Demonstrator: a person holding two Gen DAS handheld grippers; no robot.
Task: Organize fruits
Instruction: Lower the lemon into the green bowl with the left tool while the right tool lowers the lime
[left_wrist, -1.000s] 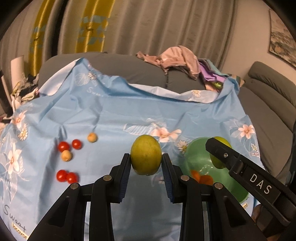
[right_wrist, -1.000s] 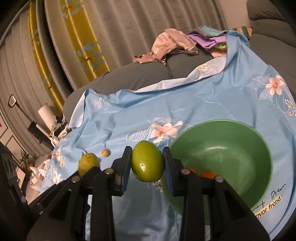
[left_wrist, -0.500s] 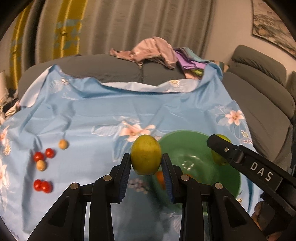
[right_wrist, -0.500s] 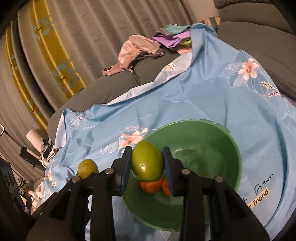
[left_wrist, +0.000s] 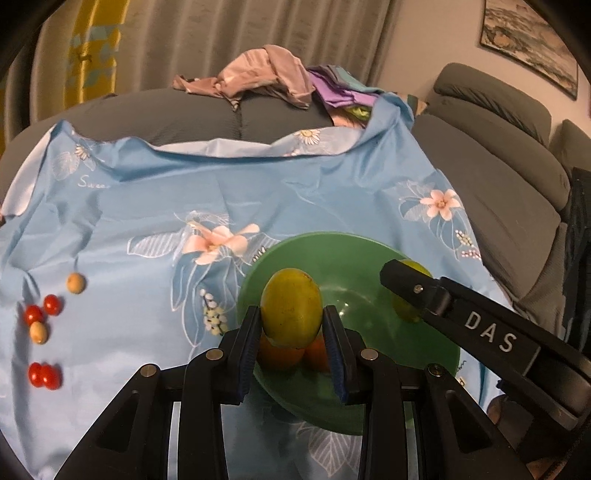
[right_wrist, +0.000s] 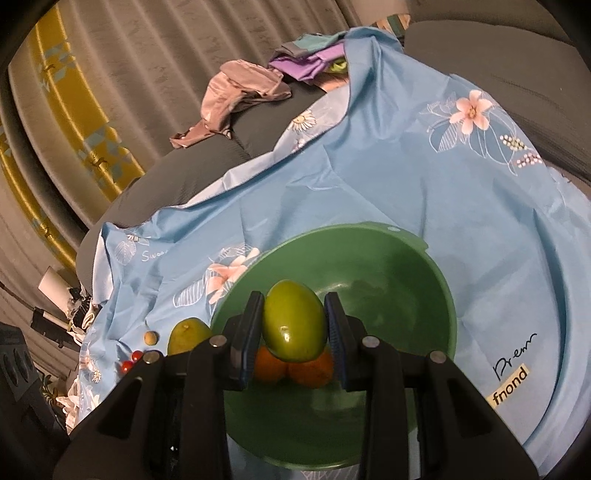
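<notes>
Two green mangoes (left_wrist: 291, 308), two oranges (right_wrist: 269, 363), four tomatoes (left_wrist: 51, 304), two longans (left_wrist: 75, 283), one bowl (right_wrist: 406, 258).

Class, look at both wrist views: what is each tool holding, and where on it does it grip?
Left tool: yellow-green fruit, clamped across its sides. Right tool: green fruit, likewise gripped.

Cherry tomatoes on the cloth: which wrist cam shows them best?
Left wrist. All four cherry tomatoes lie unobstructed on the blue cloth, in two pairs beside two tan fruits. The right wrist view shows only two tomatoes, small, at the edge of its own gripper.
</notes>
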